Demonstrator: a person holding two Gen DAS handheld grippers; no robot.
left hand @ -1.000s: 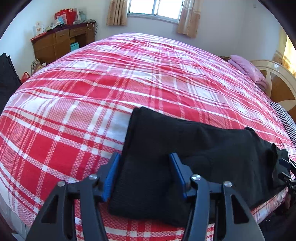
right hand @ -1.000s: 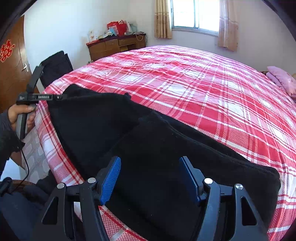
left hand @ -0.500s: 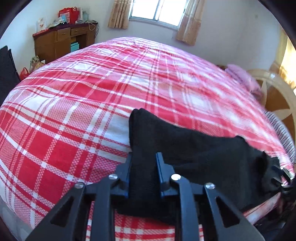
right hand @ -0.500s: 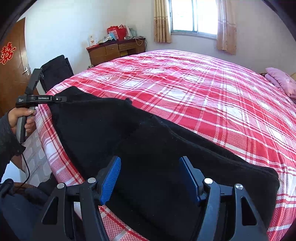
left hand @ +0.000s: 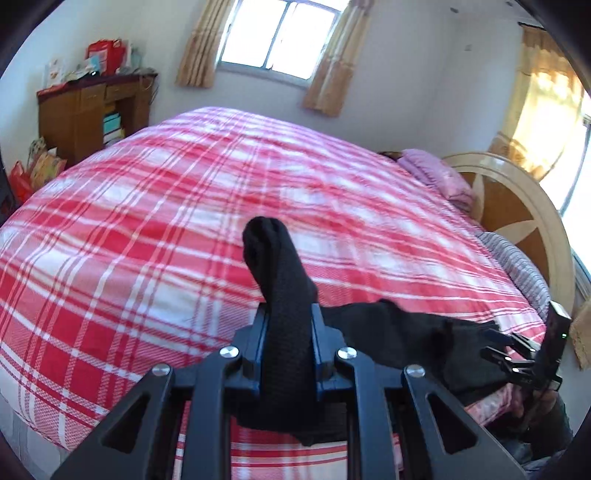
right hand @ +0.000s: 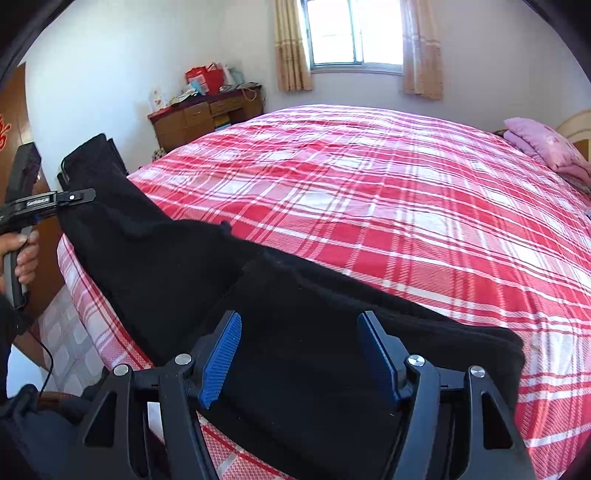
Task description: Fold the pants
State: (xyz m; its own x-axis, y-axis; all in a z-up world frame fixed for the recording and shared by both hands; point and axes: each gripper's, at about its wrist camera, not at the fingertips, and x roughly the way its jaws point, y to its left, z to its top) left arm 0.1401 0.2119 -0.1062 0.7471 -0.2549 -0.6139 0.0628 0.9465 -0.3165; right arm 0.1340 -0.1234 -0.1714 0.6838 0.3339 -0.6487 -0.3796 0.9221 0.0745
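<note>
My left gripper (left hand: 287,314) has its jaws pinched hard on one end of the black pants (right hand: 280,325), and the gathered cloth stands up between them as a dark bunched column, its rounded tip rising in front of the plaid bedspread (left hand: 155,229). From that pinch the fabric drops away toward my right, trailing along the near edge of the bed to where my other tool shows at the far edge of the left view. In the right wrist view the same grip appears from the side: the left gripper (right hand: 79,195) clamps the lifted end, with my hand (right hand: 20,254) wrapped around its handle below.

My right gripper (right hand: 299,354) has its jaws spread wide, the blue pads (right hand: 221,354) standing apart on either side of the pants. Black cloth fills the space between them, but the pads do not press on it.

The pants lie lengthwise along the near edge of the bed, the wide part spread flat under my right jaws, the narrower part sloping up toward the left grip. A fold or seam line runs across the cloth near the middle.

Beyond the bed stand a wooden dresser (right hand: 207,114) with red bags on top, a curtained window (right hand: 354,33), and a pink pillow (right hand: 543,144) by the headboard (left hand: 517,221).
</note>
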